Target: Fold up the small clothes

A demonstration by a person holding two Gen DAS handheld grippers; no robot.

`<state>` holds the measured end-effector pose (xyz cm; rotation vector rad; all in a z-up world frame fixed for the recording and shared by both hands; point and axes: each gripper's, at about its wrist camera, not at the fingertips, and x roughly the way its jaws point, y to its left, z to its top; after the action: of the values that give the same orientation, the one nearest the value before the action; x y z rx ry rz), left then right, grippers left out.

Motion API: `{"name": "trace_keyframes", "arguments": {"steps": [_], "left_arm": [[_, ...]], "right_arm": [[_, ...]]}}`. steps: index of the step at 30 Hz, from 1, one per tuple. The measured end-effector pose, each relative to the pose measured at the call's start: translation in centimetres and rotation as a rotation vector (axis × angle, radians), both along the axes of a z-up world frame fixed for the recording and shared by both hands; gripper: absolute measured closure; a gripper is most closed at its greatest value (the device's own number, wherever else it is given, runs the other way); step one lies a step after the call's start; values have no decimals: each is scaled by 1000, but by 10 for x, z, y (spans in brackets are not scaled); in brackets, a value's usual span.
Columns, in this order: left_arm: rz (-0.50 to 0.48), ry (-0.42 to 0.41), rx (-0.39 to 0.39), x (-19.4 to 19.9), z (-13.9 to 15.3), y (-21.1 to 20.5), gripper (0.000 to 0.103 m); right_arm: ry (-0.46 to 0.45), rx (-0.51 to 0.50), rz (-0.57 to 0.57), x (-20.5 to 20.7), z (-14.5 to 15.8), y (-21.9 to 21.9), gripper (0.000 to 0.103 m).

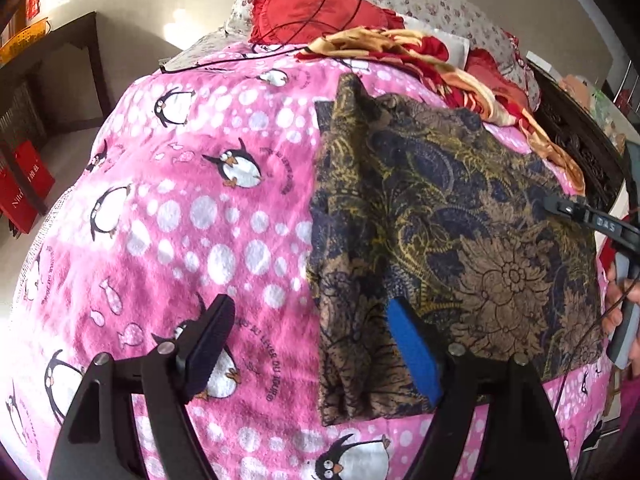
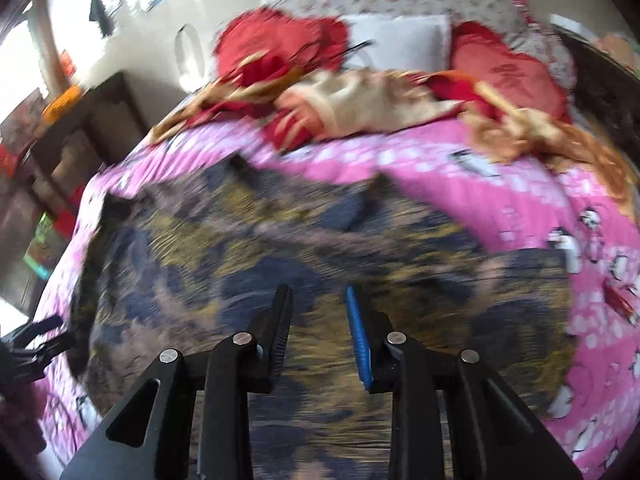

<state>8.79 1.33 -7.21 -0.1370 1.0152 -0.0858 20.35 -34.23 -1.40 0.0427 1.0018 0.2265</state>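
Folded patterned garment (image 1: 452,240) on pink penguin blanket (image 1: 180,208).
Left gripper (image 1: 316,344) spread wide, right gripper (image 2: 318,332) partly apart, both empty.

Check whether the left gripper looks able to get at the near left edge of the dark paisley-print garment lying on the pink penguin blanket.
Probably yes: the left gripper has its jaws open astride that edge of the dark paisley-print garment, with nothing lying over it.

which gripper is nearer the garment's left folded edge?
Left. The left gripper straddles that edge of the brown patterned garment, jaws open. The right gripper hovers over the garment's middle.
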Motion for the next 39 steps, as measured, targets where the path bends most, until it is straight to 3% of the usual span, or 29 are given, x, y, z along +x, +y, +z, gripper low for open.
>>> {"name": "trace_keyframes", "arguments": {"steps": [6, 9, 12, 14, 16, 19, 25, 29, 31, 33, 34, 35, 37, 39], "left_arm": [[-24, 21, 14, 2, -10, -10, 21], [-28, 35, -9, 4, -16, -10, 19], [-23, 38, -24, 5, -18, -8, 14], [-22, 41, -53, 4, -19, -5, 13], [-32, 43, -127, -1, -20, 3, 10], [-24, 34, -174, -7, -19, 13, 8], [1, 23, -221, -13, -19, 29, 7], [-11, 20, -198, -13, -21, 25, 6], [-23, 16, -188, -12, -21, 20, 6], [-32, 13, -190, -10, -20, 18, 6], [-36, 8, -194, -8, -18, 16, 6], [-38, 5, -197, -5, -18, 14, 6], [-40, -12, -212, 1, -17, 11, 6], [-33, -9, -228, 8, -19, 10, 6]], "right_arm": [[55, -8, -18, 24, -34, 29, 68], [62, -21, -47, 28, -27, 36, 68], [49, 58, 8, 25, -11, 56, 63], [52, 104, 66, 24, -3, 81, 49], [69, 155, 135, 25, 0, 109, 41], [111, 179, 220, 33, -2, 155, 39], [127, 46, 298, 51, -14, 239, 39], [192, -136, 276, 65, -41, 271, 37], [182, -220, 300, 67, -51, 282, 37], [151, -248, 311, 63, -49, 284, 44], [134, -259, 316, 62, -46, 282, 64], [127, -247, 327, 59, -44, 279, 76], [144, -150, 335, 56, -36, 260, 86], [158, -23, 332, 54, -25, 235, 87]]}}
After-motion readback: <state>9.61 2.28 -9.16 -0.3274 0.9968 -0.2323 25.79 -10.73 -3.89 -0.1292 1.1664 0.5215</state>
